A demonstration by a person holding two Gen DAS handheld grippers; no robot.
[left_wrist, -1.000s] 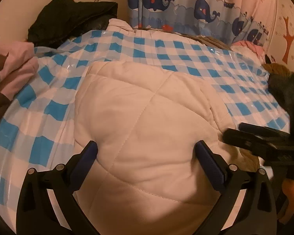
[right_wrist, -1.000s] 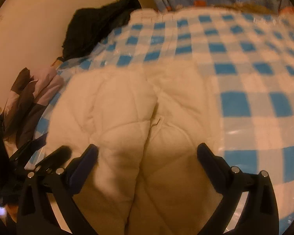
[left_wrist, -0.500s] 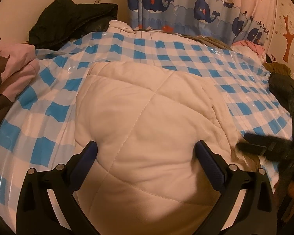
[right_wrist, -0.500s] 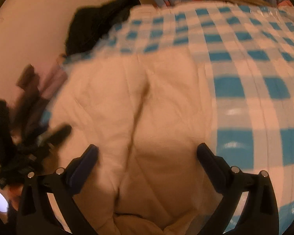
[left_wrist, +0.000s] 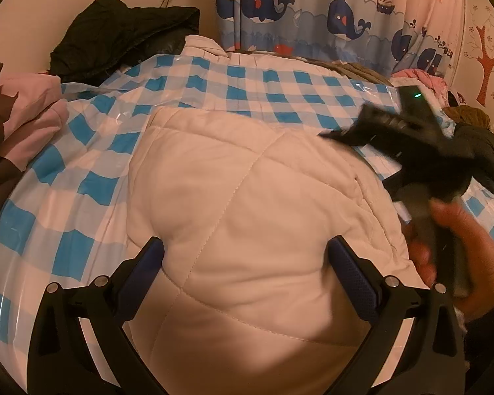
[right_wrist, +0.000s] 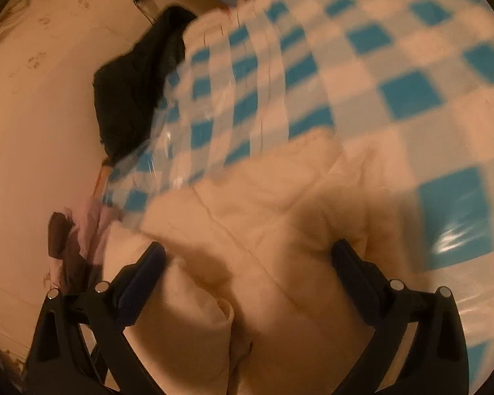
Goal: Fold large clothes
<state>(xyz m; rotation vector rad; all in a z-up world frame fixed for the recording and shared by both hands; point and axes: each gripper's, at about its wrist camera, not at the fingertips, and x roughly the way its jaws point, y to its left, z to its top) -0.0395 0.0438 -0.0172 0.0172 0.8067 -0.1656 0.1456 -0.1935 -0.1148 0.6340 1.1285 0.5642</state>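
A cream quilted jacket (left_wrist: pixel 247 204) lies folded into a puffy block on the blue-and-white checked cover (left_wrist: pixel 82 171). My left gripper (left_wrist: pixel 247 253) hovers open over its near end, one finger on each side and nothing between them. My right gripper (left_wrist: pixel 345 133) shows as a motion-blurred black shape above the jacket's far right edge, held by a hand (left_wrist: pixel 461 256). In the right wrist view the right gripper (right_wrist: pixel 248 258) is open over the jacket (right_wrist: pixel 280 247), which is blurred. The checked cover (right_wrist: pixel 411 92) lies beyond it.
A black coat (left_wrist: pixel 125 39) is piled at the far left by the wall, also seen as the black coat (right_wrist: pixel 138 92). Pink and brown clothes (left_wrist: pixel 26 121) lie at the left edge. A dark garment (left_wrist: pixel 477 144) sits at the right. A whale-print curtain (left_wrist: pixel 313 10) hangs behind.
The right gripper has risen from beside the jacket's near right edge and swung up over its far right side. Its view has tilted and blurred. The left gripper has stayed put.
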